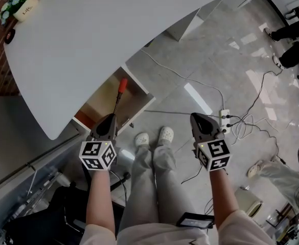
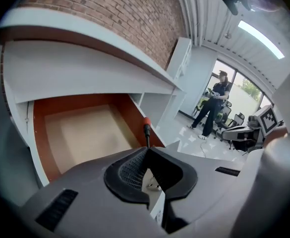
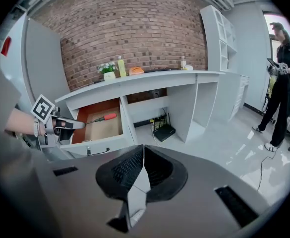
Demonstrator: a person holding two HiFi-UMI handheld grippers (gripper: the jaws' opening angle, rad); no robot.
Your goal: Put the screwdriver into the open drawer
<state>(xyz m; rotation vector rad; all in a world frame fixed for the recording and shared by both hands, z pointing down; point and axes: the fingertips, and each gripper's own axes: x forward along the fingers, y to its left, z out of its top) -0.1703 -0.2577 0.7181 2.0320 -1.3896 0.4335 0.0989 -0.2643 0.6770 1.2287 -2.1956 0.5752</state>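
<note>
The screwdriver (image 1: 119, 93) has a red handle and a thin dark shaft. My left gripper (image 1: 110, 118) is shut on the shaft's end, so the handle points out over the open drawer (image 1: 99, 107). In the left gripper view the screwdriver (image 2: 146, 128) sticks up from the closed jaws, above the drawer's right side wall, with the tan drawer floor (image 2: 85, 133) to its left. In the right gripper view the screwdriver (image 3: 103, 117) hangs over the drawer (image 3: 107, 129). My right gripper (image 1: 197, 118) is shut and holds nothing, off to the right over the floor.
The white desk top (image 1: 88, 34) overhangs the drawer, and a potted plant (image 1: 20, 4) stands at its far left. A power strip (image 1: 224, 117) and cables lie on the floor. The person's feet (image 1: 154, 136) are below the drawer. Another person (image 3: 283, 83) stands far right.
</note>
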